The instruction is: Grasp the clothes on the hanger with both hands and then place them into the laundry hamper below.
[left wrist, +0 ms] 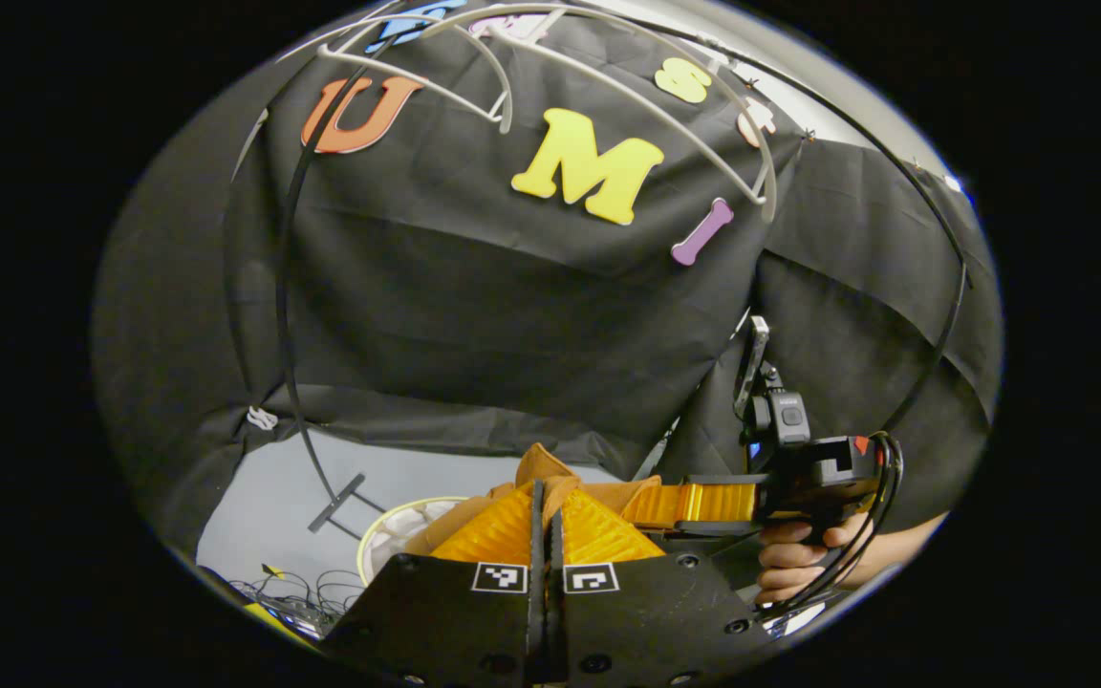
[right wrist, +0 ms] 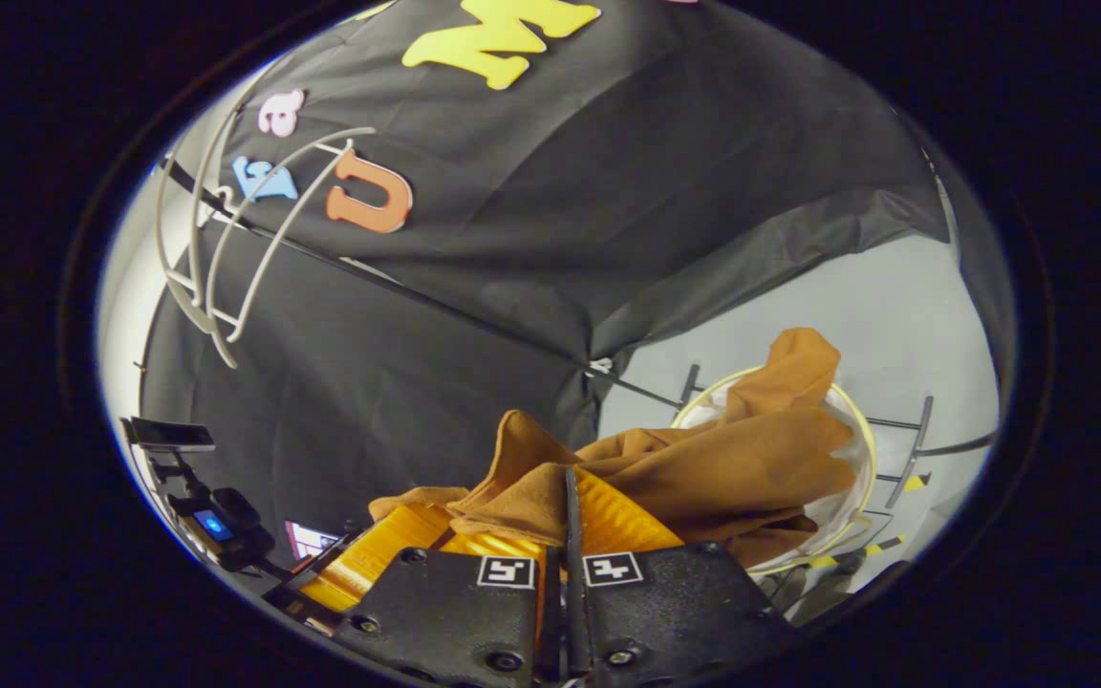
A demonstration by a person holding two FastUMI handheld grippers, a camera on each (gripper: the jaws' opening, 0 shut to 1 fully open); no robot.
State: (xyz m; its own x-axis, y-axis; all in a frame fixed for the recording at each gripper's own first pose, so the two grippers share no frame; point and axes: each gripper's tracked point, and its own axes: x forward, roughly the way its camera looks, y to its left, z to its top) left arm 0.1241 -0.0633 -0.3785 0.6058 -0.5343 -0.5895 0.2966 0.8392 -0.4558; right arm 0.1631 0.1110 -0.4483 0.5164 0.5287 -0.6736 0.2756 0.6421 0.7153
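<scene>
A brown garment (right wrist: 703, 468) is bunched between both grippers, and its far end drapes into and over the white laundry hamper (right wrist: 858, 420) on the grey floor. In the right gripper view, my right gripper (right wrist: 570, 487) is shut on a fold of it, with the left gripper (right wrist: 383, 540) close at the lower left. My left gripper (left wrist: 544, 492) is shut on the garment (left wrist: 539, 463) too. To its right, a hand (left wrist: 794, 564) holds the right gripper (left wrist: 694, 504). The hamper's rim (left wrist: 371, 535) peeks out to the left, below. Bare white hangers (left wrist: 608, 86) hang overhead.
The rack's thin black frame (left wrist: 281, 287) curves down to a foot (left wrist: 335, 502) on the floor beside the hamper. Loose cables (left wrist: 292, 592) lie at the lower left. More rack feet (right wrist: 909, 449) stand behind the hamper. The white hangers (right wrist: 226, 258) sit upper left.
</scene>
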